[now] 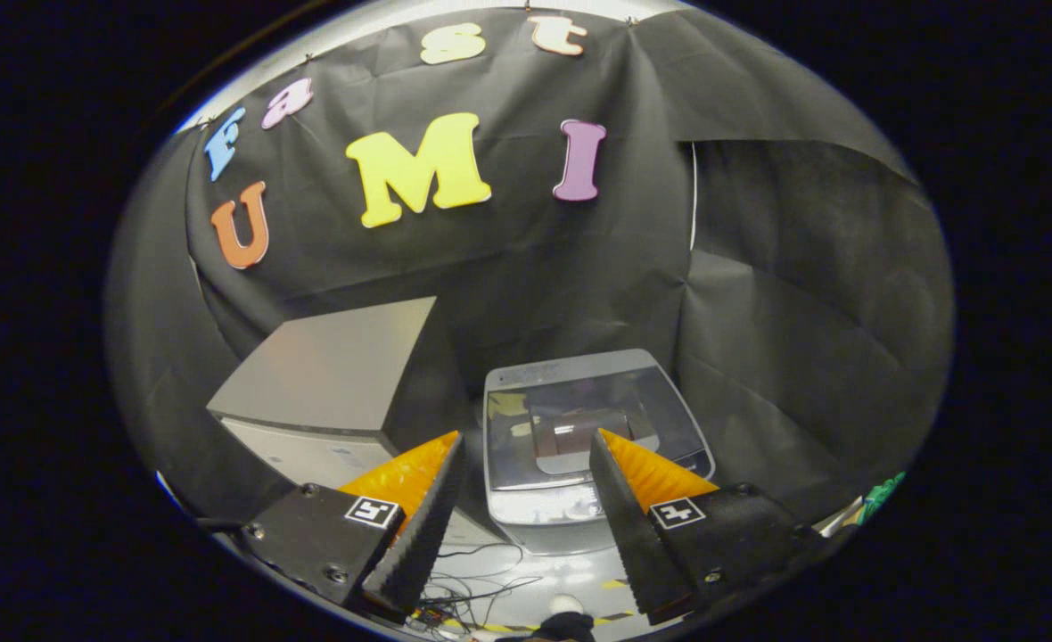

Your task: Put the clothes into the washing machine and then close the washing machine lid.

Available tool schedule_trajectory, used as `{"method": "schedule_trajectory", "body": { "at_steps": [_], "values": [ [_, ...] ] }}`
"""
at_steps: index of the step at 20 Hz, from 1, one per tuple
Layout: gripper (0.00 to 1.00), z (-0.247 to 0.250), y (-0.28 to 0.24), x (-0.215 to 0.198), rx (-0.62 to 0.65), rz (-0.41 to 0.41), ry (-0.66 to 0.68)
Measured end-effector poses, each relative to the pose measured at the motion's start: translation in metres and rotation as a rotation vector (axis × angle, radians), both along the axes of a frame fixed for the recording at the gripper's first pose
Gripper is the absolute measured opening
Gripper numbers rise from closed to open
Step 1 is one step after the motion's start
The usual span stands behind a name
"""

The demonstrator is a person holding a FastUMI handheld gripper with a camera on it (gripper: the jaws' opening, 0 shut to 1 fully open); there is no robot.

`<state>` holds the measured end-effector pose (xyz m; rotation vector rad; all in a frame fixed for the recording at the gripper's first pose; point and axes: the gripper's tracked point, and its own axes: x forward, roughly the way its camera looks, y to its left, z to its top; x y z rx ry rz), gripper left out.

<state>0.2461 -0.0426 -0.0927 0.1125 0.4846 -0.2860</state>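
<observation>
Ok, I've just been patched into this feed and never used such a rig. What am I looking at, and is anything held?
You are looking through a camera mounted on a handheld gripper, facing forward along its two fingers, which rise from the bottom of the view. They are spread open with nothing between them. Just beyond them stands a small washing machine, its glass lid lying flat. Left of it is a grey box. Loose cables lie on the floor below. A bit of green fabric peeks in beside the right finger.
</observation>
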Motion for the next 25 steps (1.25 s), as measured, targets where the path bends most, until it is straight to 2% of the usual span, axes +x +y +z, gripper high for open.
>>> {"method": "schedule_trajectory", "body": {
  "at_steps": [8,17,25],
  "values": [
    [0.88,0.035,-0.006,-0.049,-0.02,0.032,-0.113],
    [0.88,0.086,-0.024,-0.164,-0.176,0.153,-0.271],
    [0.89,0.064,-0.045,-0.251,-0.16,0.215,-0.297]
  ]
}}
